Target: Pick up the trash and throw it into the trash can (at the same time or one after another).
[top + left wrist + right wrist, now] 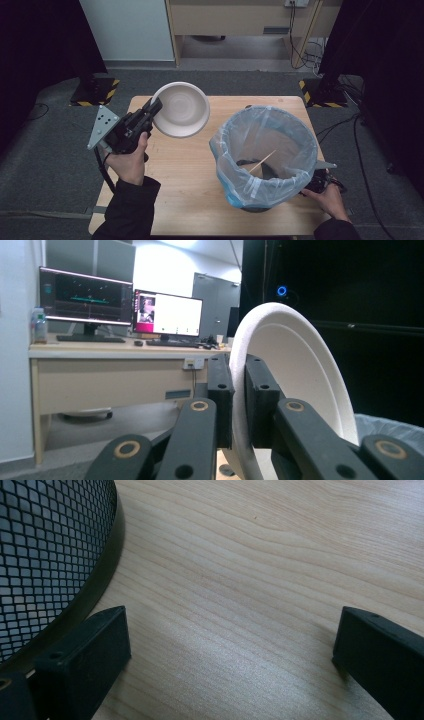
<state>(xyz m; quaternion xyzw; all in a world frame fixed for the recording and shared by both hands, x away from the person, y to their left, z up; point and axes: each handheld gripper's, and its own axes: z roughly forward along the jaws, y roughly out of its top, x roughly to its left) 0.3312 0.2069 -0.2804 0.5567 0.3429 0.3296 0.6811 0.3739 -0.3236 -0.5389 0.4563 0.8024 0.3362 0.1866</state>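
High view, left tongs (152, 107) clamp bowl (181, 109) rim

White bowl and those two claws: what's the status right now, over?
Left gripper jaws clamped on white bowl rim, bowl tilted above table. Right gripper jaws open, beside lined bin. Nothing between bowl and bin.

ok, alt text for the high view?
The left gripper holds a white bowl by its rim, tilted above a wooden table. A lined bin stands to the right, a stick inside.

The left hand-held gripper (153, 107) clamps the white bowl's (182, 109) rim above the table (185, 175).
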